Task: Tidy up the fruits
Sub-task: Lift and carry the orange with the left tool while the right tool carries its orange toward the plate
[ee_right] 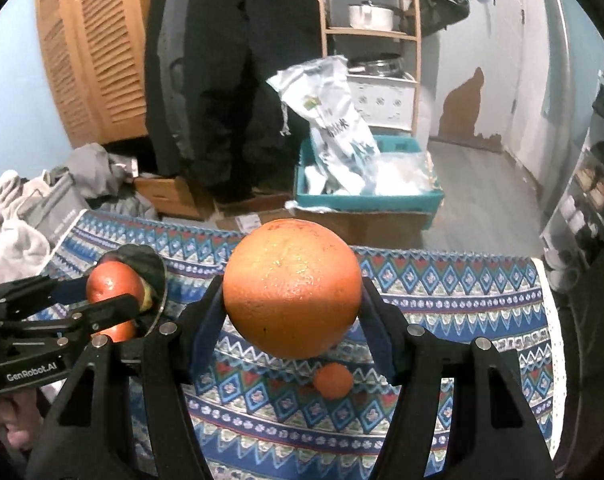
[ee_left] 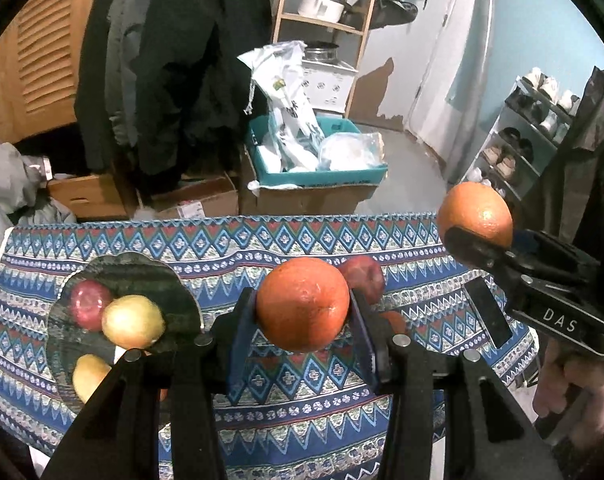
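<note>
Btwn left tool (ee_left: 303, 312) pads: orange (ee_left: 303, 303); right tool (ee_right: 292, 300) likewise.

Bare patterned cloth (ee_left: 302, 412) lies open mid-table; the fruit-filled plate (ee_left: 182, 292) blocks the left

**Where the fruits and the tongs stand**

The table (ee_left: 262, 236) carries a plate (ee_left: 142, 272) at its left side. In the plate lie three fruits: one apple (ee_left: 87, 304) at the back, a second apple (ee_left: 133, 322) just in front of it and touching it, and a third fruit (ee_left: 89, 376) nearest the camera. The left tongs (ee_left: 302, 316) hold an orange (ee_left: 303, 303) above the middle of the table. Behind this orange an apple (ee_left: 364, 276) lies on the table. To the right, the right tongs (ee_left: 476, 240) hold a larger orange (ee_right: 292, 288) above the table's right part. Under it a small orange (ee_right: 333, 380) lies on the table. Behind the table stand cardboard boxes (ee_left: 198, 196) on the floor.
</note>
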{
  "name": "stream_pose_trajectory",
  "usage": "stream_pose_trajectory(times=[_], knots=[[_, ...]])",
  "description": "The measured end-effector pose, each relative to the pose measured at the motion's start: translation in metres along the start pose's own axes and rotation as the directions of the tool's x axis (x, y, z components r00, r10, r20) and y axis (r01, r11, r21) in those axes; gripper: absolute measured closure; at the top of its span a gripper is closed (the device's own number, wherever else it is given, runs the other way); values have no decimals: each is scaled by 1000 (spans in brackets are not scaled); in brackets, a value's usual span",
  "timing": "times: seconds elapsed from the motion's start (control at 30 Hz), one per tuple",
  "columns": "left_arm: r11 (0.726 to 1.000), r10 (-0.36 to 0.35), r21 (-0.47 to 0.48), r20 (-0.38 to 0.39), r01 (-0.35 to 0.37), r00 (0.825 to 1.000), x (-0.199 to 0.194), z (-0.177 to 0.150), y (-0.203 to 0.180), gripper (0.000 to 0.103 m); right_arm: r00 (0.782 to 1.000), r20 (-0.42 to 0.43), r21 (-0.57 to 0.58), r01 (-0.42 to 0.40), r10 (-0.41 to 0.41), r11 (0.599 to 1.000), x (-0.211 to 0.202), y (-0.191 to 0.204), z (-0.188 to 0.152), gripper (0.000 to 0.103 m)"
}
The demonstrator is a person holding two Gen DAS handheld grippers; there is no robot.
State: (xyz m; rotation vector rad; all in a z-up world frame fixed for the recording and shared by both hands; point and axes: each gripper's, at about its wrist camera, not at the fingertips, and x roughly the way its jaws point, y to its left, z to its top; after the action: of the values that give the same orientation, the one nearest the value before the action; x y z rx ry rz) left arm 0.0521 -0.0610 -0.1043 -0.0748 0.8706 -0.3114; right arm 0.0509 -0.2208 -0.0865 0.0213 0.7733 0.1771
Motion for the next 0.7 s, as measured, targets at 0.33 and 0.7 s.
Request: stream_pose_trajectory(times=[0.33,0.7], knots=[[999,16,-40,27,-15,999,-15,-2,22,57,999,7,-39,-42,42,998,1,31,9,39],[994,56,-98,33,-53,998,-24,-10,57,57,995,-20,-64,-95,94,993,20,64,18,39]])
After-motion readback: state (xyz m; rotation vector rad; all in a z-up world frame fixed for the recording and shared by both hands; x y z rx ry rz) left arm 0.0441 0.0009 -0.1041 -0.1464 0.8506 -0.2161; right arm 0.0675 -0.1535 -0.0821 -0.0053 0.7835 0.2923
